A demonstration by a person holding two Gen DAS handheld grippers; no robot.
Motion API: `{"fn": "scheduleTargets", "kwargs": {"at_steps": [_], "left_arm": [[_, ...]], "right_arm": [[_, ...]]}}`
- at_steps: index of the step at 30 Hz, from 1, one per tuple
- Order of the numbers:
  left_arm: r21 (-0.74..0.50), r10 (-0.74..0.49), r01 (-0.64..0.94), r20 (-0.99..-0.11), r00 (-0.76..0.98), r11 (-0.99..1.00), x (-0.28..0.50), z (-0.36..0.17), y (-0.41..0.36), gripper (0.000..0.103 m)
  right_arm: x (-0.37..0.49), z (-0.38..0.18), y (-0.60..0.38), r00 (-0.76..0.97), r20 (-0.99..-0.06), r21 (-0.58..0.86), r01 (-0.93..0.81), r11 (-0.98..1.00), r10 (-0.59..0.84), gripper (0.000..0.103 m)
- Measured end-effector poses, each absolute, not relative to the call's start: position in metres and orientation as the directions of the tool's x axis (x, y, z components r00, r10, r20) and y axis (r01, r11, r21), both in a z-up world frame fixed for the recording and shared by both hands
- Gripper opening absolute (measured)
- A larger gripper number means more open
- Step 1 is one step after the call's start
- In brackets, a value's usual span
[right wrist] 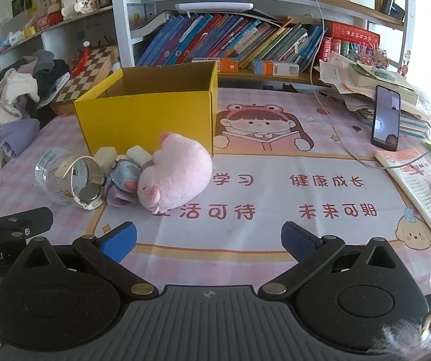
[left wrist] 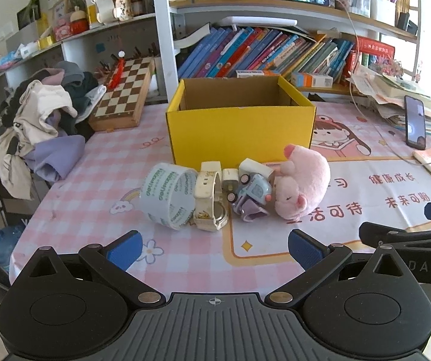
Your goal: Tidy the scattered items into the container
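Note:
An open yellow cardboard box (left wrist: pixel 241 132) (right wrist: pixel 146 120) stands on the table. In front of it lie a roll of clear tape (left wrist: pixel 167 198) (right wrist: pixel 51 177), a cream wristwatch (left wrist: pixel 207 201) (right wrist: pixel 87 185), a white charger plug (left wrist: pixel 230 177), a small blue toy car (left wrist: pixel 253 188) (right wrist: pixel 123 176), a purple item (left wrist: pixel 251 212) and a pink plush pig (left wrist: pixel 301 185) (right wrist: pixel 179 171). My left gripper (left wrist: pixel 215 248) is open and empty, just short of the watch. My right gripper (right wrist: pixel 209 242) is open and empty, to the right of the pig.
A pile of clothes (left wrist: pixel 41 120) and a chessboard (left wrist: pixel 122 93) sit at the left. Bookshelves (left wrist: pixel 260 51) stand behind the box. A propped phone (right wrist: pixel 385 117), papers and a booklet (right wrist: pixel 417 186) with a cable lie at the right.

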State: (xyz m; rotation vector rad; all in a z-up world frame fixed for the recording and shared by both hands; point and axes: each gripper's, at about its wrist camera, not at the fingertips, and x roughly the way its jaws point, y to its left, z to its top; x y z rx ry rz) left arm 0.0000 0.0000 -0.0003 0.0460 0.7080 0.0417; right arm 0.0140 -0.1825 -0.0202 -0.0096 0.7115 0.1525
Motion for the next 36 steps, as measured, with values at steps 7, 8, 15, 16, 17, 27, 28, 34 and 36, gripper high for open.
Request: {"fn": "scheduleTargets", "kwargs": {"at_steps": [7, 8, 15, 16, 17, 27, 28, 34, 36], "left_arm": [[0.036, 0.028, -0.006, -0.642, 0.766, 0.999, 0.000, -0.003, 0.000, 0.103], [0.034, 0.025, -0.004, -0.642, 0.766, 0.999, 0.001, -0.003, 0.000, 0.103], [0.036, 0.021, 0.003, -0.636, 0.771, 0.999, -0.004, 0.000, 0.000, 0.103], [0.033, 0.017, 0.005, -0.641, 0.767, 0.999, -0.004, 0.000, 0.001, 0.103], [0.029, 0.014, 0.007, -0.645, 0.764, 1.000, -0.004, 0.000, 0.002, 0.103], [0.057, 0.025, 0.017, -0.658, 0.752, 0.998, -0.006, 0.000, 0.006, 0.103], [0.057, 0.025, 0.016, -0.654, 0.756, 0.998, -0.007, 0.000, 0.006, 0.103], [0.077, 0.039, 0.015, -0.650, 0.759, 0.997, -0.009, 0.000, 0.009, 0.103], [0.076, 0.037, 0.017, -0.658, 0.752, 0.997, -0.010, 0.000, 0.011, 0.103]], "right_arm": [[0.015, -0.019, -0.182, 0.754, -0.644, 0.035, -0.140, 0.990, 0.129, 0.103], [0.014, -0.019, -0.182, 0.757, -0.641, 0.033, -0.139, 0.990, 0.128, 0.103], [0.013, -0.016, -0.181, 0.767, -0.632, 0.018, -0.128, 0.992, 0.110, 0.103], [0.013, -0.015, -0.180, 0.768, -0.631, 0.017, -0.127, 0.992, 0.110, 0.103], [0.013, -0.015, -0.180, 0.768, -0.631, 0.017, -0.127, 0.992, 0.109, 0.103], [0.011, -0.014, -0.173, 0.768, -0.630, 0.018, -0.133, 0.991, 0.114, 0.103], [0.011, -0.014, -0.172, 0.767, -0.631, 0.015, -0.133, 0.991, 0.112, 0.103], [0.008, -0.014, -0.168, 0.768, -0.630, 0.011, -0.139, 0.990, 0.115, 0.103], [0.007, -0.015, -0.169, 0.769, -0.629, 0.008, -0.142, 0.990, 0.115, 0.103]]}}
